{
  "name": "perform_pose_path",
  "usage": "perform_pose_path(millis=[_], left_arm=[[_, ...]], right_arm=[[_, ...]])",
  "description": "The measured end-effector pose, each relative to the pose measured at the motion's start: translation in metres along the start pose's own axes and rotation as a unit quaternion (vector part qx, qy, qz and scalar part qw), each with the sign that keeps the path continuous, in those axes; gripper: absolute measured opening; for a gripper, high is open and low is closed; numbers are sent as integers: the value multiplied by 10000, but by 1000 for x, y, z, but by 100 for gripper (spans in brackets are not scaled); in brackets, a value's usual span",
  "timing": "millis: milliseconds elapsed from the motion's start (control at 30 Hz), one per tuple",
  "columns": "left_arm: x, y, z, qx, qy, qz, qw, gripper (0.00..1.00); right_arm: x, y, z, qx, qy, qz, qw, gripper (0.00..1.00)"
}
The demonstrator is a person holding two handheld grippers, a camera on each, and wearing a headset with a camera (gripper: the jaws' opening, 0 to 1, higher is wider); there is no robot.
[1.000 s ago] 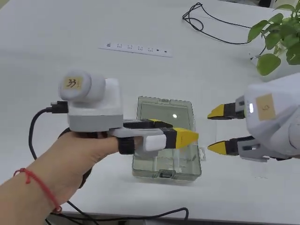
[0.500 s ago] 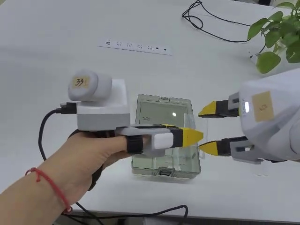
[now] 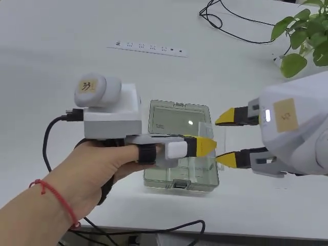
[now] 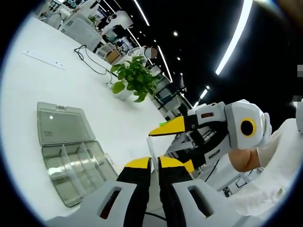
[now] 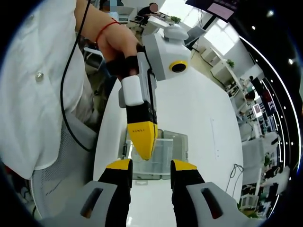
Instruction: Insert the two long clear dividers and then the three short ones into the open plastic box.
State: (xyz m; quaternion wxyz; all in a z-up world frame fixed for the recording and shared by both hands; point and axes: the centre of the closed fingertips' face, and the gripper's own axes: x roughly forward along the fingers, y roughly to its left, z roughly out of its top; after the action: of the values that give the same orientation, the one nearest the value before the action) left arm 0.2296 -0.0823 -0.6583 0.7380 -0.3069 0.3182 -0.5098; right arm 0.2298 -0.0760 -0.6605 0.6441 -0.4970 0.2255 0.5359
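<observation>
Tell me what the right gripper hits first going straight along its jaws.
The left gripper, shut on a clear divider, lies straight ahead of the open right gripper, nearer than the plastic box. Depth is uncertain.

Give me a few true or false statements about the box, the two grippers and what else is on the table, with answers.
1. The plastic box sits with its lid open. True.
2. The right gripper has its fingers shut. False: they are spread well apart and hold nothing.
3. The left gripper is shut on a thin clear divider. True.
4. The power strip lies inside the box. False: it lies on the table beyond the box.
5. A leafy green plant stands at the far right of the table. True.
</observation>
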Motion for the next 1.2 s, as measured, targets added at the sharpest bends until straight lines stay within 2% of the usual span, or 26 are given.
perform_pose_path(millis=[567, 667, 800, 900, 933, 967, 1000, 1067, 1100, 1133, 1167, 1200], left_arm=[[-3, 0, 1, -216, -94, -19, 9997, 0], [-5, 2, 0, -36, -55, 42, 10000, 0], [-9, 0, -2, 472, 48, 53, 9989, 0], [-10, -4, -3, 1030, 116, -4, 9946, 0], [-10, -6, -3, 1188, 127, -51, 9928, 0], [-11, -9, -3, 1483, 135, -123, 9888, 0], [-11, -11, -4, 1651, 152, -149, 9861, 0], [-12, -12, -5, 2073, 182, -201, 9779, 0], [-12, -14, -7, 2351, 220, -239, 9714, 0], [-12, -15, -7, 2519, 211, -282, 9671, 0], [-13, -18, -7, 2635, 194, -340, 9639, 0], [-13, -18, -8, 2670, 209, -362, 9628, 0]], right_arm=[[0, -1, 3, -60, -35, -64, 10000, 34], [-3, -4, 5, 6, -120, -63, 9999, 35], [-13, -10, 11, 461, -501, 107, 9976, 35], [-19, -16, 8, 621, -622, 243, 9958, 34], [-21, -16, 9, 788, -746, 367, 9934, 33], [-23, -17, 11, 887, -832, 450, 9916, 32], [-24, -17, 12, 977, -920, 549, 9894, 30], [-29, -16, 16, 1187, -1109, 833, 9832, 27], [-30, -16, 16, 1239, -1155, 938, 9811, 25], [-31, -15, 17, 1263, -1228, 1088, 9783, 24], [-32, -15, 18, 1327, -1265, 1173, 9760, 23], [-33, -14, 18, 1396, -1281, 1311, 9731, 22]])
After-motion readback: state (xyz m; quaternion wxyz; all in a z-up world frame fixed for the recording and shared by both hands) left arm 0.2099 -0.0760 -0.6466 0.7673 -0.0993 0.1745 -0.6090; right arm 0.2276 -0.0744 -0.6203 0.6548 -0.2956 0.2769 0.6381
